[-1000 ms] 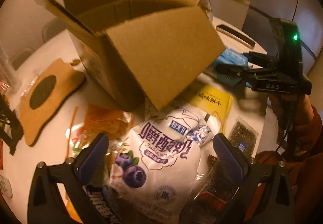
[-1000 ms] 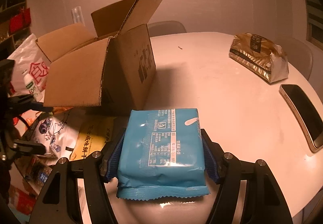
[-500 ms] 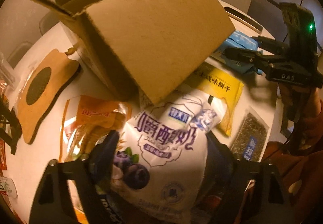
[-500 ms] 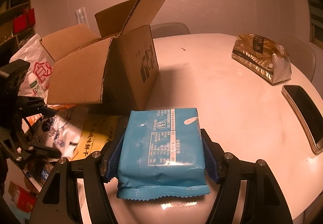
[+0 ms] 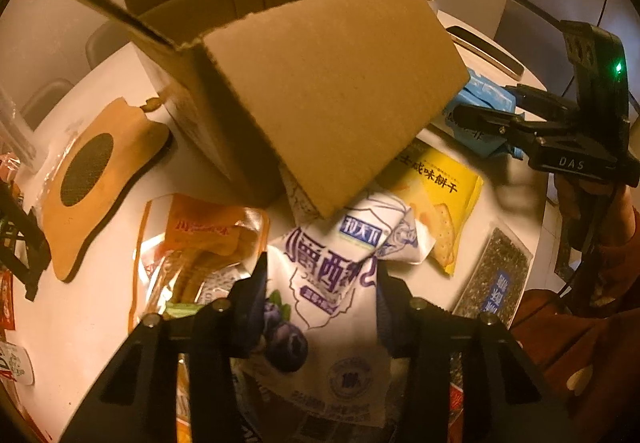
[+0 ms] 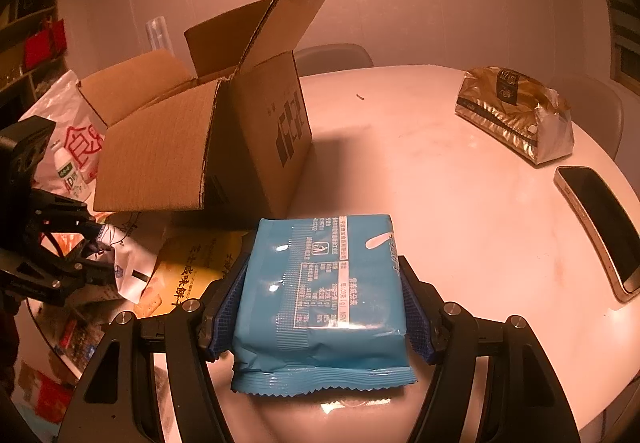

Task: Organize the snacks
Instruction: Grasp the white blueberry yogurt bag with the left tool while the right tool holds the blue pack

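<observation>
An open cardboard box stands on the white table, also in the right wrist view. My left gripper is shut on a white blueberry snack bag, just below the box's hanging front flap. My right gripper is shut on a blue snack pack, held over the table right of the box. The right gripper and its blue pack show at the right in the left wrist view. The left gripper with the white bag shows at the left in the right wrist view.
A yellow cracker pack, a seaweed pack and an orange snack bag lie by the box. A wooden coaster lies left. A gold bag and a phone lie at the right.
My left gripper closed on the white blueberry bag, which is now crumpled between the fingers and raised toward the box flap. The right gripper kept hold of the blue pack, almost still.
</observation>
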Motion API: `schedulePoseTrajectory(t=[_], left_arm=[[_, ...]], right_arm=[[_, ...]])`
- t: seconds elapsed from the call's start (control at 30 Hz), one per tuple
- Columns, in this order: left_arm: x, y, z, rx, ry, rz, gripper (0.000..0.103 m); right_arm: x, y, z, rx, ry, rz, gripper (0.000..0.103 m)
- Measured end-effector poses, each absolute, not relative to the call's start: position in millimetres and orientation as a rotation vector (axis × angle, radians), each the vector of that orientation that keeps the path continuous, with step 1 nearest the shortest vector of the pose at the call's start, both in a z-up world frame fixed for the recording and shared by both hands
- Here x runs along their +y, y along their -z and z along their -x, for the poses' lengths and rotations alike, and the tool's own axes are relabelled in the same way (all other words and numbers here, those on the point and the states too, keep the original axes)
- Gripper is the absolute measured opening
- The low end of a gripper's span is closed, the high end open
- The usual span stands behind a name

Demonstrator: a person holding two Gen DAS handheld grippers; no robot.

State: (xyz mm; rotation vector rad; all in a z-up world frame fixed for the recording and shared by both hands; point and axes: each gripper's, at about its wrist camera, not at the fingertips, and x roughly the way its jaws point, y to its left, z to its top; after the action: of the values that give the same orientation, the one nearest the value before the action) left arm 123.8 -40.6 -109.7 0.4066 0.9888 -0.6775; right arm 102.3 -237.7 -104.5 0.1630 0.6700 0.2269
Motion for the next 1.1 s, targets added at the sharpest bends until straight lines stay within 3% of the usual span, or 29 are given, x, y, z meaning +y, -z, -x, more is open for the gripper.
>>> schedulePoseTrajectory(t=[0.53,1.1], left_arm=[[-37,85,-112,0.953,0.652,-0.441,0.032],[-26,77,-101,0.944,0.603,-0.451,0.031]], right_arm=[[-245,98,-90,0.654,-0.206,-0.174,0.064],[-245,94,-82,0.641,-0.219,-0.174,0.064]])
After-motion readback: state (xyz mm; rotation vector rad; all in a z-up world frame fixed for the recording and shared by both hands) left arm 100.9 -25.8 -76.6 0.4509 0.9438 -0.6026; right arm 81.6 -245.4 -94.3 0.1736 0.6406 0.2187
